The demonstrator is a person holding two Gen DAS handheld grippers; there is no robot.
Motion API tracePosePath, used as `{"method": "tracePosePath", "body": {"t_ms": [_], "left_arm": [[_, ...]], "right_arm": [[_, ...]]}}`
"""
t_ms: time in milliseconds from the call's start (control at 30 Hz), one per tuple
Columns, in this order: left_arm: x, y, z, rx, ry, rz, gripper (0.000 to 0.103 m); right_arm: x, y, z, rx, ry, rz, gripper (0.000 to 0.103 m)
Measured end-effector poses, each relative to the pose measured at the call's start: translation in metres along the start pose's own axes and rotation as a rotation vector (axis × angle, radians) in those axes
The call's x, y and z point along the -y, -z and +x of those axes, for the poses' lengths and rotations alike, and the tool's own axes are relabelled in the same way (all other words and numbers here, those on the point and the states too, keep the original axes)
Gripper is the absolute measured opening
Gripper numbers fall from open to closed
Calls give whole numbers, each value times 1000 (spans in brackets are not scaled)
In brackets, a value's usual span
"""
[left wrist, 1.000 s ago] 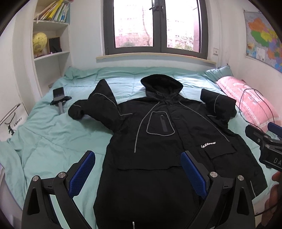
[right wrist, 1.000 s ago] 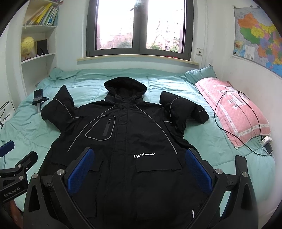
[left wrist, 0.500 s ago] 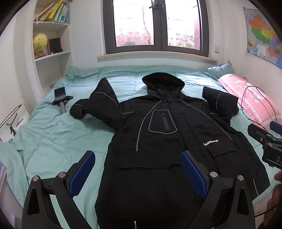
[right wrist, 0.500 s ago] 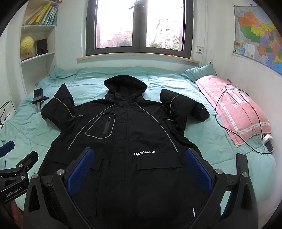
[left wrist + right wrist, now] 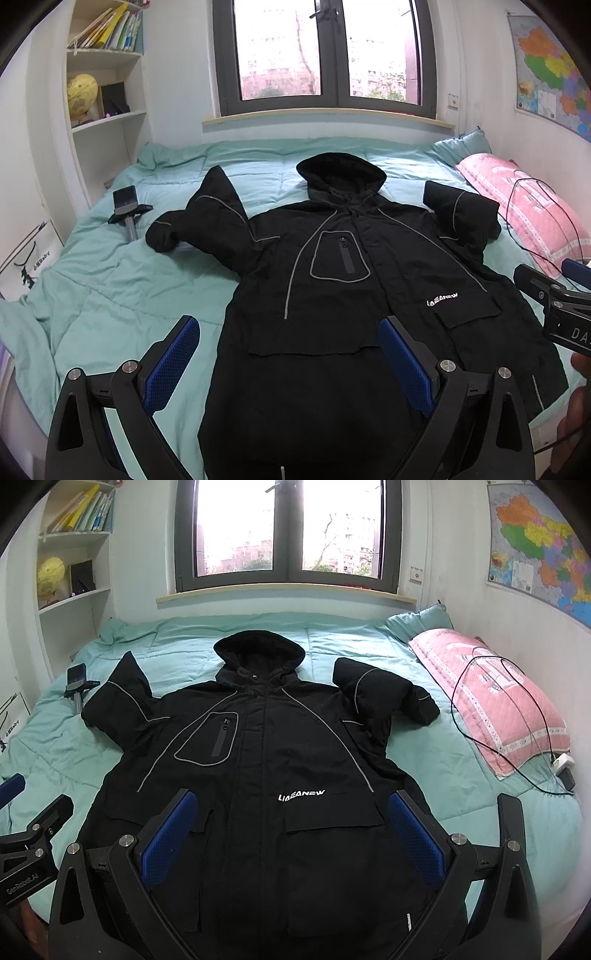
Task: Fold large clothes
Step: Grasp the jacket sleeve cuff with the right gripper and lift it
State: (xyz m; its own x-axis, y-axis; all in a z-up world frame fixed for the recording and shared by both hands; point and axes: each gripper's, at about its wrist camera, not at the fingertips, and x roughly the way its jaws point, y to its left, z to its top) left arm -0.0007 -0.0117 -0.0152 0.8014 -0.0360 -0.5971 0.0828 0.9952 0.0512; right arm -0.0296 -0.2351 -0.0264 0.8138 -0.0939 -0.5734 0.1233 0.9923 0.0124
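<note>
jacket flat on bed; left claw, right claw spread wide.

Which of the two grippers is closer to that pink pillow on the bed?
Right. The right gripper hangs over the black coat's lower front, with the pink pillow just off to its right. The left gripper sits at the coat's opposite edge, farther from it.

A bed with a teal quilt fills the white-walled room. Behind its head a dark-framed window admits daylight; white shelves stand left of it, a wall map right.
</note>
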Motion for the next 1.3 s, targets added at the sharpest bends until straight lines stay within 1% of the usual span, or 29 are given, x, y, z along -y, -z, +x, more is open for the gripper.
{"method": "tracePosePath", "body": {"t_ms": [100,233,300,433,533,633,700,767,833,867,933,967,1067,1100,1167,1200,1233,1267,1300], "left_arm": [[1,-1,1,-4,-5,2,98],[3,-6,7,-8,-6,4,98],[7,-12,10,-2,-4,13,98],[22,-30,19,15,15,30,98],[38,-45,30,22,35,39,98],[59,-63,53,-10,104,31,98],[77,-77,75,-38,159,22,98],[100,-90,101,-70,191,32,98],[126,-104,131,-100,236,56,98],[137,-109,143,-106,245,66,98],[165,-123,177,-128,283,84,98],[174,-127,191,-137,292,79,98],[206,-137,253,-181,337,54,98],[215,-136,272,-203,344,47,98],[232,-129,312,-256,369,32,97],[238,-122,329,-292,382,26,97],[246,-112,349,-350,382,26,95],[254,-99,372,-434,366,38,90],[259,-89,386,-462,334,60,90]], "right_arm": [[-3,-1,0,14,23,-13,103],[-4,-4,0,56,73,-37,103],[-1,-6,3,62,81,-37,103],[11,-11,19,38,62,-23,103],[30,-11,39,5,38,15,103],[67,-13,66,-49,19,87,103],[97,-15,79,-66,0,144,103],[135,-23,94,-73,-8,211,103],[165,-32,107,-74,-1,240,103],[178,-37,112,-74,3,246,103],[211,-52,129,-68,28,255,101],[230,-61,138,-62,52,259,98],[277,-83,165,-56,87,286,97],[295,-92,182,-64,98,294,96],[321,-103,212,-86,85,322,92],[329,-107,225,-97,80,332,91],[342,-110,243,-112,75,346,91],[350,-112,258,-125,75,355,91],[360,-113,280,-146,70,364,91]]}}
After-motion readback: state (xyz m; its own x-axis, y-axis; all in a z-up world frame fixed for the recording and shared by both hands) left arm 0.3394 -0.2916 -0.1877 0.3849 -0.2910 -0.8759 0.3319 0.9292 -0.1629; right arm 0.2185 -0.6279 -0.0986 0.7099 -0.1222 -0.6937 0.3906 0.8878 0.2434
